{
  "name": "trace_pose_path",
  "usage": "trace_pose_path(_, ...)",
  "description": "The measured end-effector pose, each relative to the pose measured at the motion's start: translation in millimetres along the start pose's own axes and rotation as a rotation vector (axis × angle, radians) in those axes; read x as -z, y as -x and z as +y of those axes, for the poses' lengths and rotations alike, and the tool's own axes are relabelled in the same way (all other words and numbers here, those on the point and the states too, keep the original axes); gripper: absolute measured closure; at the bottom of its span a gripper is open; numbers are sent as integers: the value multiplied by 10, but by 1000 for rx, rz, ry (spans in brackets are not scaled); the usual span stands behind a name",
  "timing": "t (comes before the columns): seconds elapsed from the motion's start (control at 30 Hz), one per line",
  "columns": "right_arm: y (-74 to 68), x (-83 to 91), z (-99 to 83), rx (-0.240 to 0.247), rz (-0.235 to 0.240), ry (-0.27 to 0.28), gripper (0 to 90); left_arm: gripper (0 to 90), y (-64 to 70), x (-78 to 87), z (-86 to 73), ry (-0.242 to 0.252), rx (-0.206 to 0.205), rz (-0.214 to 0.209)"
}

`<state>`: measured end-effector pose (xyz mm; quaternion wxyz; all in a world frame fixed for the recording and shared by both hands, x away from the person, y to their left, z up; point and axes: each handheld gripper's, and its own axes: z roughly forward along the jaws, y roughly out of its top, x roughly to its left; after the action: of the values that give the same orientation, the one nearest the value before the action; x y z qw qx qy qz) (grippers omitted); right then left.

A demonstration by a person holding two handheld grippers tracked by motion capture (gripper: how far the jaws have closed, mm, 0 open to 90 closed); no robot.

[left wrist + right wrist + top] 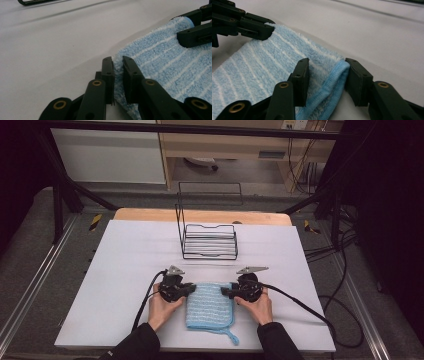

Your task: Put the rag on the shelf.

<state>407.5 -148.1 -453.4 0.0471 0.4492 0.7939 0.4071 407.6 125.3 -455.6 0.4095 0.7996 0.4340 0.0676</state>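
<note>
A light blue towel [210,306] with white stripes lies folded on the white table top [125,270], with a hanging loop at its near right corner. My left gripper [191,290] is at the towel's far left corner. In the left gripper view, this gripper [118,61] is shut on the towel [170,62], with cloth pinched in the narrow gap. My right gripper [226,291] is at the far right corner. Here it [325,65] stands open, its jaws straddling the towel's [262,62] hemmed, bunched edge. The left gripper [268,28] shows at the other corner.
A black wire rack [207,240] with a tall back frame stands on the table beyond the towel. Cables trail from both grippers across the table. The person's hands [162,307] come in from the near edge. Bare white surface lies left and right.
</note>
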Motion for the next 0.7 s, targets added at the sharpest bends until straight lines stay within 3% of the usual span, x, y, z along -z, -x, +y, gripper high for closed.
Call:
trace_pose_path(0.17, 9, 1, 8, -34, 33, -24, 687, 800, -11, 3, 6, -4, -1, -8)
trace_pose_path(0.33, 30, -2, 17, -61, 53, -25, 755, 809, -37, 6, 10, -4, 27, -26)
trace_pose_path(0.47, 106, 2, -3, -126, 97, -13, 774, 816, -49, 10, 13, -2, 37, -38)
trace_pose_path(0.7, 97, 23, 2, -123, 95, 3, 784, 825, -69, 56, 31, 13, 44, -54)
